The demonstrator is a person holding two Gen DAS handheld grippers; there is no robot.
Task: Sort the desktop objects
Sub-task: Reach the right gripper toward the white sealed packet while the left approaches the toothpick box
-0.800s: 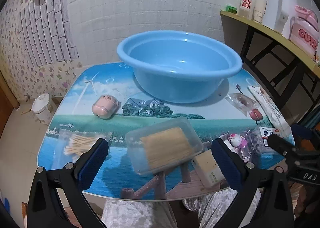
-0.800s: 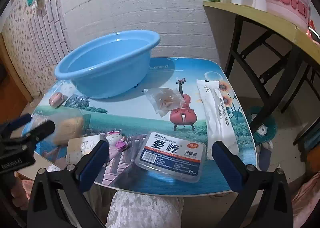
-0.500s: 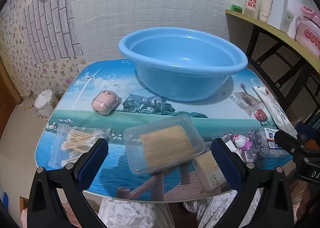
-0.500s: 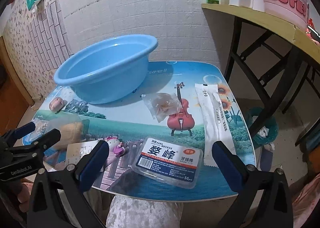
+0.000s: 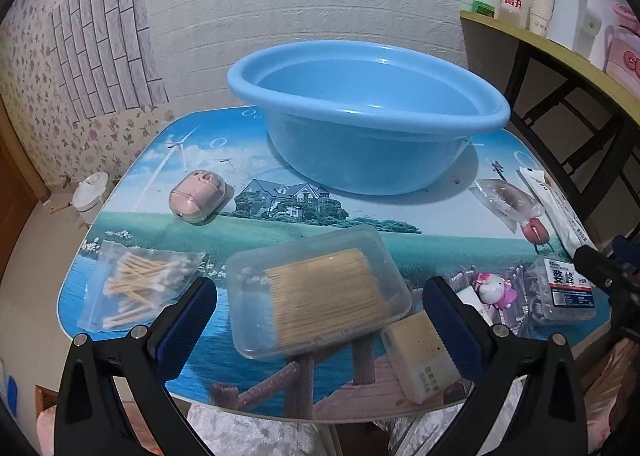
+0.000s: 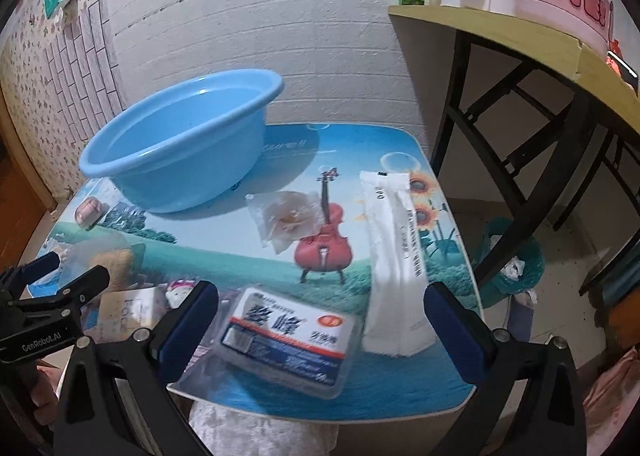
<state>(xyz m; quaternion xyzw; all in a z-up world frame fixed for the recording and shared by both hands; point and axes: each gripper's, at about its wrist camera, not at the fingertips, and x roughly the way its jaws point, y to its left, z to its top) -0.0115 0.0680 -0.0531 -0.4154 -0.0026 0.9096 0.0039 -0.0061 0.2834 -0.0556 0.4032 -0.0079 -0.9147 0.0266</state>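
right gripper (image 6: 320,320): jaws spread wide, nothing clamped, over floss pick box (image 6: 289,338) at desk (image 6: 360,152) near edge | white packet (image 6: 394,260): just right of box | clear bag (image 6: 285,218): beside blue basin (image 6: 180,144) | left gripper (image 6: 60,276): far left

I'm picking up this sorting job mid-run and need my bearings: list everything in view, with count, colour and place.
basin: one, blue, table's far side
earbud-style case: one, pink, left of basin
cotton swab bag: one, clear, front left
toothpick box: one, clear, front centre
small box: one, cream, front edge
figurine: one, pink and white, front right
floss pick box: one, clear, front right
small bag: one, clear, right of basin
long packet: one, white, right edge
table: one, scenic print
left gripper: fingers open
right gripper: fingers open
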